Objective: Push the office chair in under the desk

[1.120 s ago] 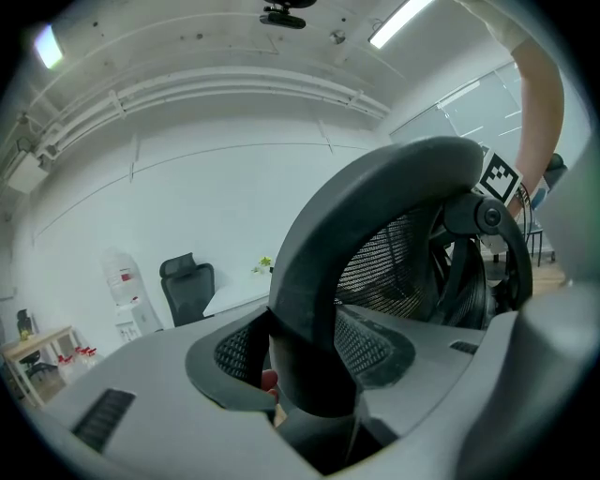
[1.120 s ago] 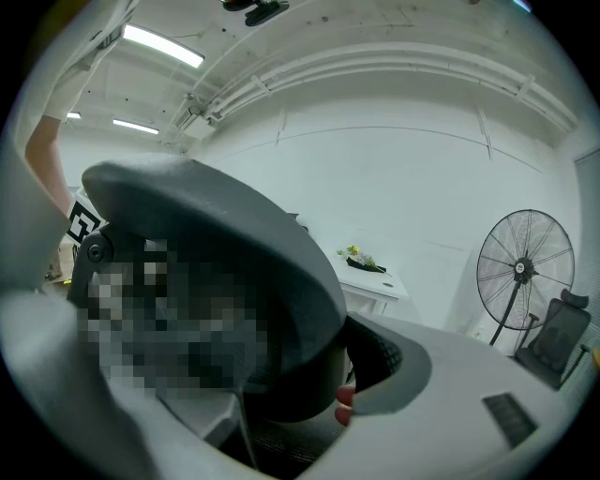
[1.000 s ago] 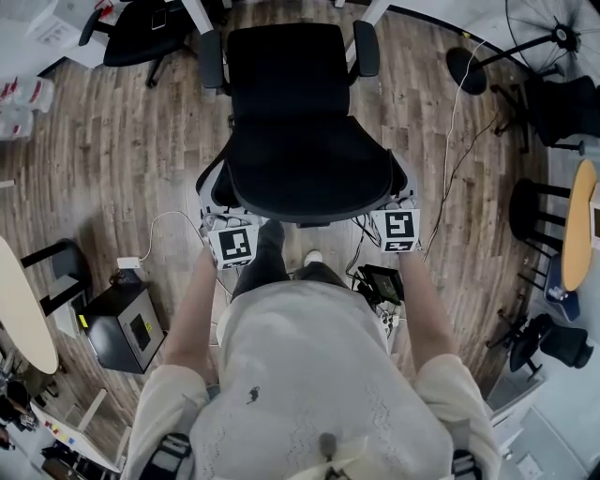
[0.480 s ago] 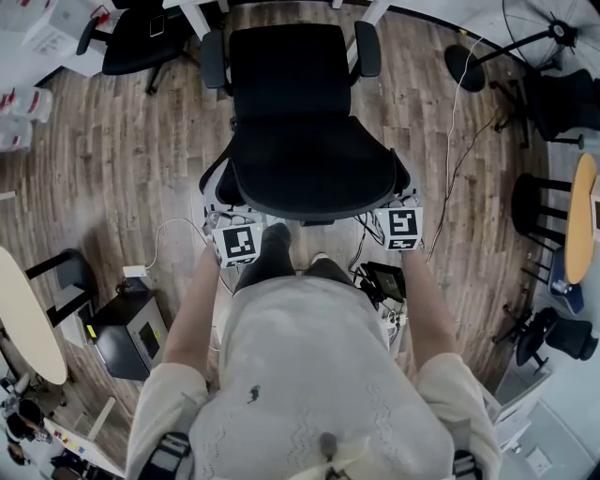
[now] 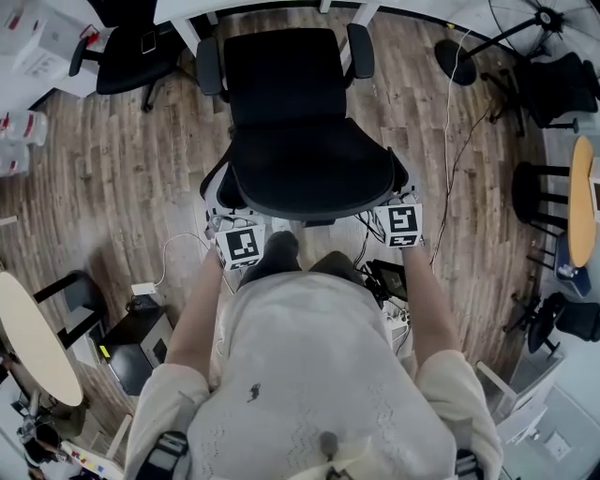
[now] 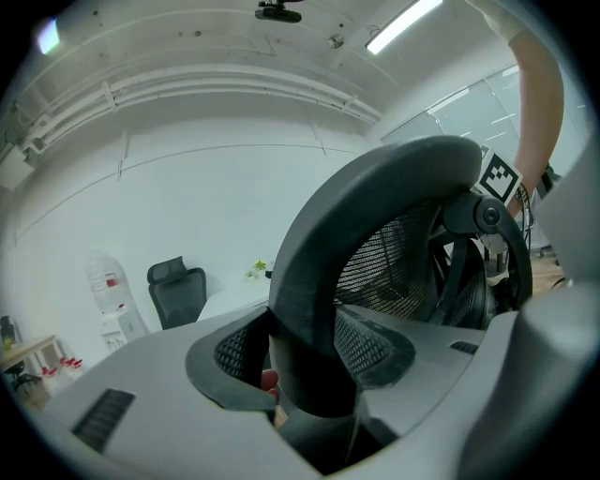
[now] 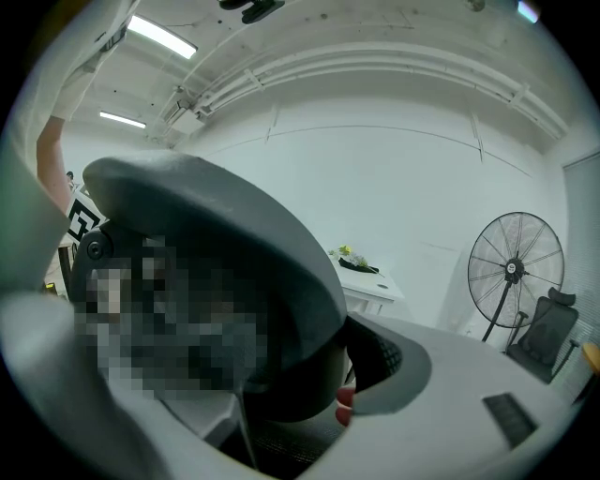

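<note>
The black office chair (image 5: 286, 84) faces the white desk (image 5: 281, 6) at the top of the head view, its seat near the desk's edge. Its mesh backrest (image 5: 314, 173) is toward me. My left gripper (image 5: 228, 211) is shut on the backrest's left rim (image 6: 319, 281), and the rim fills the gap between the jaws. At the other side my right gripper (image 5: 400, 195) is shut on the right rim (image 7: 234, 234). In the two gripper views the left gripper (image 6: 314, 394) and the right gripper (image 7: 309, 403) have their tips hidden behind the rim.
A second black chair (image 5: 131, 42) stands left of the desk. To the right are a fan's round base (image 5: 455, 64) and stand with a cable trailing across the wood floor. A black box (image 5: 136, 342) and a round table (image 5: 37, 337) are at lower left, black stools (image 5: 534, 202) at right.
The chair and both grippers have moved forward toward the desk, and I have stepped after them. The grip on the backrest is unchanged.
</note>
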Tool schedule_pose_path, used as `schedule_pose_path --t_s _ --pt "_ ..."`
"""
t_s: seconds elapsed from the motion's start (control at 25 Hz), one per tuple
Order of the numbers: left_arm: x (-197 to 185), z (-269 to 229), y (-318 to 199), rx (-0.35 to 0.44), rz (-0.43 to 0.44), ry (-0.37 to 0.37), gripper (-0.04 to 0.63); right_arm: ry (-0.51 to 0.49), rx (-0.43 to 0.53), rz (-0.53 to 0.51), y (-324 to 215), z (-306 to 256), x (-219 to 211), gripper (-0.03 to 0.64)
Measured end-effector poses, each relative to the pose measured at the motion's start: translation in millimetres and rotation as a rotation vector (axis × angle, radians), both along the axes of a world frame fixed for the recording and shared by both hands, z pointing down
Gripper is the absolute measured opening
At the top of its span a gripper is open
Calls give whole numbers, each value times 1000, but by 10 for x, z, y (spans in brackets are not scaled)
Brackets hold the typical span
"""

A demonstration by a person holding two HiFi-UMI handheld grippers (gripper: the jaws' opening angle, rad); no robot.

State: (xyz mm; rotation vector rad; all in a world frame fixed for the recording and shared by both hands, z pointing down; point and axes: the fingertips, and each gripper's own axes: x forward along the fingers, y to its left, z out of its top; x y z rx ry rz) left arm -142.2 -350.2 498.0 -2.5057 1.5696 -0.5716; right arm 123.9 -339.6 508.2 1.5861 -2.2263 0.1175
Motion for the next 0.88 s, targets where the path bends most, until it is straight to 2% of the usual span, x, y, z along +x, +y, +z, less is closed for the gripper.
schedule_pose_path --t_s 0.28,0.88 --pt "-149 48 -139 -8 9 -1 233 2 7 16 -105 12 -134 290" --pt "-118 9 -340 8 19 -10 233 0 7 15 -292 16 -125 290"
